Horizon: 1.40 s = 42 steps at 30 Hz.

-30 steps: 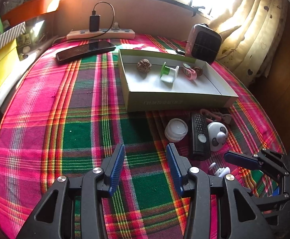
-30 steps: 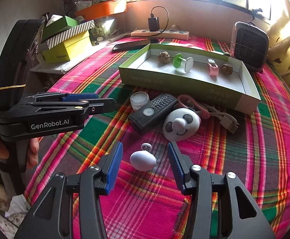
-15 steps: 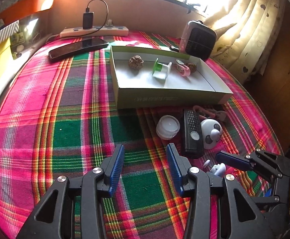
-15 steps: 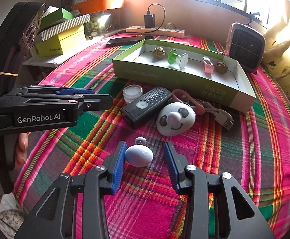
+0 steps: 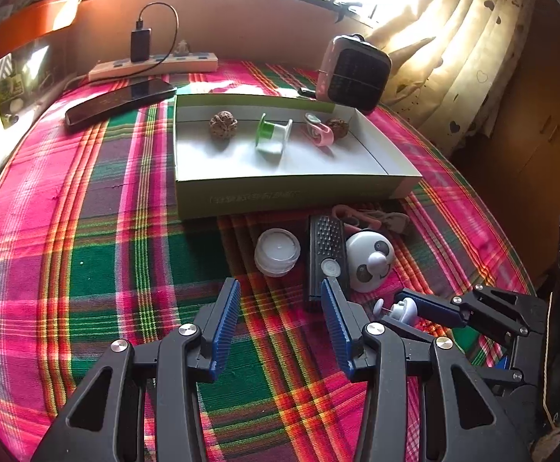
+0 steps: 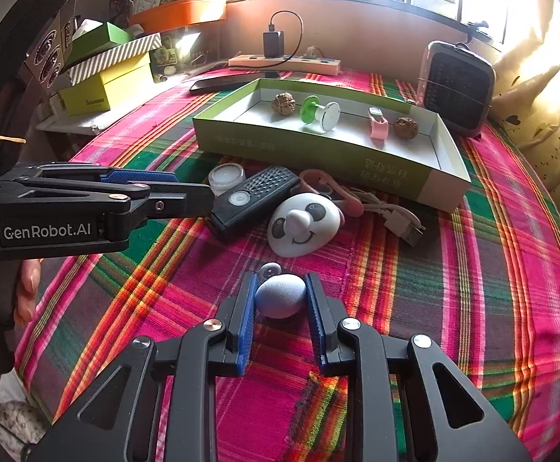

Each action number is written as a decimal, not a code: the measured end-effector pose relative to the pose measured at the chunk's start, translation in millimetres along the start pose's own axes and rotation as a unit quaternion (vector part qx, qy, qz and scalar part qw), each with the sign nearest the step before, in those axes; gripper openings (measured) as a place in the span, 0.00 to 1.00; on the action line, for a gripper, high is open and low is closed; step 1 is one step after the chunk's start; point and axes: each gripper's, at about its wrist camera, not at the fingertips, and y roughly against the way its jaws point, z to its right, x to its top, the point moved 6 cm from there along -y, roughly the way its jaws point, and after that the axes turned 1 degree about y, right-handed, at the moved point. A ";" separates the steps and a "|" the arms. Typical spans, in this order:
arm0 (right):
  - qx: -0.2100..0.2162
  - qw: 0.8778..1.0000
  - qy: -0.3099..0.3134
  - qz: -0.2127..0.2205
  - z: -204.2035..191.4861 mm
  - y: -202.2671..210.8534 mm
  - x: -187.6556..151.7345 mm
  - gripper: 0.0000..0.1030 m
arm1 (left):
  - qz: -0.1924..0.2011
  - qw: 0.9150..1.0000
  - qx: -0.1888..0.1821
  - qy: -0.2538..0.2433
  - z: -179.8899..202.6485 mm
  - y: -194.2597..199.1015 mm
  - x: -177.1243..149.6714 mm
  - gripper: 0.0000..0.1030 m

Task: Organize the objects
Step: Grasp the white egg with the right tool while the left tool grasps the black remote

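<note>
Four things sit in the green box (image 6: 414, 177): two brown nuts (image 6: 283, 104), one spool (image 6: 320, 111), one pink clip (image 6: 377, 127). One panda toy (image 6: 303, 223) lies outside it.

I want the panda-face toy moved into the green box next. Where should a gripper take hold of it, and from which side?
Grip the panda toy across its white dome, one pad on each side, coming down from above. It lies flat, face up. The black remote crowds one side and the pink loop and cable lie behind it, so a low approach looks blocked. Its nose probably gives too small a hold.
</note>
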 end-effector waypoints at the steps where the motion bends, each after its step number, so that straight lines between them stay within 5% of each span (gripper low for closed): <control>1: -0.002 1.000 -0.003 0.000 2.9 0.5 -0.3 0.25 | -0.001 1.000 -0.004 -0.001 2.2 -0.5 0.5 0.41; 20: -0.025 0.999 -0.030 0.008 33.0 10.9 -5.2 0.25 | -0.019 0.998 0.011 -0.055 31.1 -26.6 7.6 0.43; 42: -0.015 0.999 -0.032 0.002 36.6 6.8 -4.8 0.25 | -0.011 0.997 0.044 -0.062 27.2 -38.0 17.1 0.42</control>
